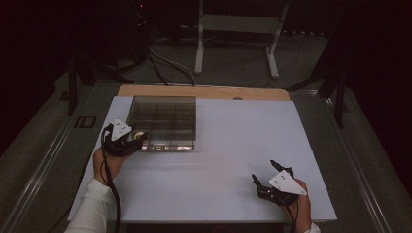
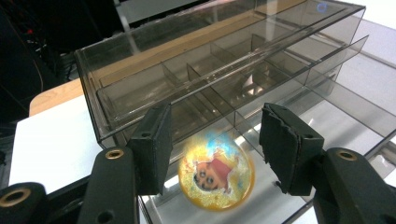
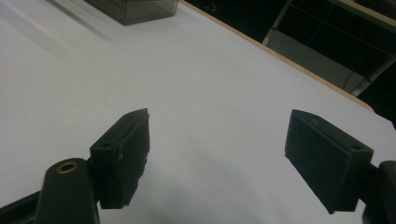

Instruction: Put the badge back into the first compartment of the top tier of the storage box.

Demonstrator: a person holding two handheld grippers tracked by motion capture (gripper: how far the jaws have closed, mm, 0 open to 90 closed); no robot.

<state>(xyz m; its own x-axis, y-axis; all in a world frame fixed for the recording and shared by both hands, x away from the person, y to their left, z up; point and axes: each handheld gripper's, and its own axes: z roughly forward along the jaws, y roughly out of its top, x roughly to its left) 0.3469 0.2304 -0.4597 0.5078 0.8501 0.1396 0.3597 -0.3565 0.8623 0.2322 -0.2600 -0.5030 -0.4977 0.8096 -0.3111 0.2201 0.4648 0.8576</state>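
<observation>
At the near-left corner of the smoky clear organizer box (image 1: 163, 121), the left gripper (image 2: 212, 149) hangs over a front compartment with a round orange ball (image 2: 216, 176) printed with a cartoon figure lying between and below its jaws; the jaws stand apart, with a visible gap on either side of the ball, so nothing is pinched and the ball appears to sit loose in the compartment; I judge the step in hand to be setting the ball into the box. To finish it well, the jaws should stay wide while the gripper lifts straight up, so neither pad clips the ball or drags it over a divider; the thin dividers and the front wall sit close to the pads, so any sideways drift risks nudging the light box across the white table (image 1: 233, 160); a slow, vertical exit is safest, since a round ball rolls at the slightest touch. Well apart, at the near-right of the table, the right gripper (image 3: 217, 156) rests with its jaws spread wide over bare tabletop, holding nothing.
</observation>
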